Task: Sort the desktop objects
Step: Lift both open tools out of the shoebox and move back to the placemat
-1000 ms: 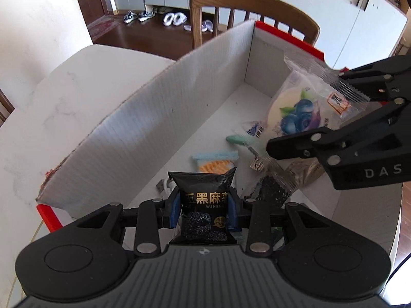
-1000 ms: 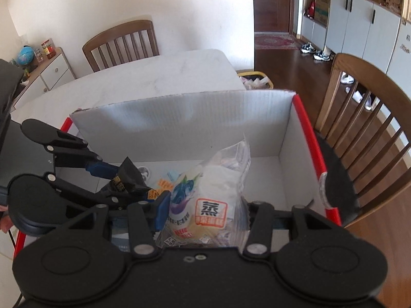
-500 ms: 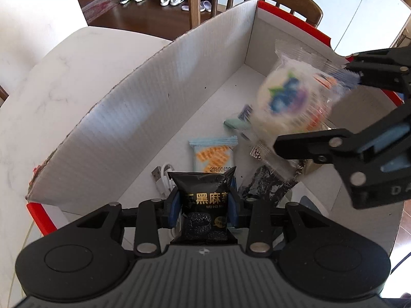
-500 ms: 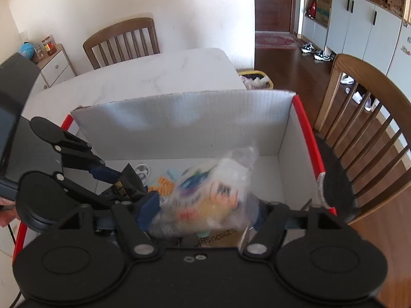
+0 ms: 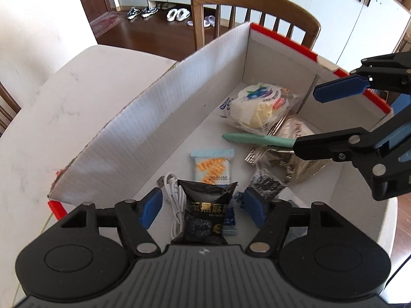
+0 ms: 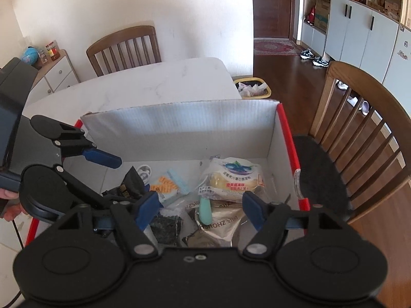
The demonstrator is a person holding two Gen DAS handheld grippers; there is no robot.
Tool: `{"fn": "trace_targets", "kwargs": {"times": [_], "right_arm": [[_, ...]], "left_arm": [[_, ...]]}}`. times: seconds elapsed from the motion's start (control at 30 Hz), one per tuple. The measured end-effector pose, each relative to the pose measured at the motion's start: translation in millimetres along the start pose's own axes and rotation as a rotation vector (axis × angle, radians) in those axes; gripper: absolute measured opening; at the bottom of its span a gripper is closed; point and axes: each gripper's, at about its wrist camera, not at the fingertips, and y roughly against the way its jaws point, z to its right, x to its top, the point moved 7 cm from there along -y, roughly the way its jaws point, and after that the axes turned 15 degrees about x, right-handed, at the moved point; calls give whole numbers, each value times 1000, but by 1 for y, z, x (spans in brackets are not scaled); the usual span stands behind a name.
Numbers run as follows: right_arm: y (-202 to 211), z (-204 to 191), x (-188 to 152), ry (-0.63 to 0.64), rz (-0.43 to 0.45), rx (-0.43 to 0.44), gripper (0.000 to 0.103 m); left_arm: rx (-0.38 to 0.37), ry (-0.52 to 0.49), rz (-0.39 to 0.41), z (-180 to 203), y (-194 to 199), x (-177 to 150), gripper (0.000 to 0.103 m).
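Here, your cardboard box (image 5: 164,118) sits on the white counter (image 5: 51,118), red along its rim, and everything you are sorting lies inside it. Going left to right in your left wrist view: a coiled white cable (image 5: 176,205) lies nearest the tall left wall. Just beside it stands the black snack packet (image 5: 205,215), upright between the blue pads of your left gripper (image 5: 203,206). Those jaws are opening, and neither pad presses on the packet; a clear gap shows on each side. Just behind it lies a pale blue cracker packet (image 5: 212,165) with an orange pattern. Further right, a small clear bag of dark bits (image 5: 267,183) rests against a crumpled gold foil bag (image 5: 295,159). A mint-green stick (image 5: 257,140) lies across the foil bag. Behind it, toward the far end, the blueberry bun packet (image 5: 262,102) lies on the box floor.

Your right gripper (image 6: 200,209) hangs over the right side of the box with its jaws wide apart and nothing between them; the bun packet (image 6: 235,179) lies below and ahead of them, free of both pads.
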Motion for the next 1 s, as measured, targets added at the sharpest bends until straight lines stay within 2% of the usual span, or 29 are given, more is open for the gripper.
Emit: {"fn": "trace_targets", "kwargs": {"times": [0.4, 1.0], "right_arm": [[30, -22, 3, 24, 42, 38, 72], [46, -82, 2, 91, 68, 62, 72]], "left_arm": [[-46, 85, 96, -4, 54, -3, 69], [-52, 259, 211, -45, 117, -54, 69]]}}
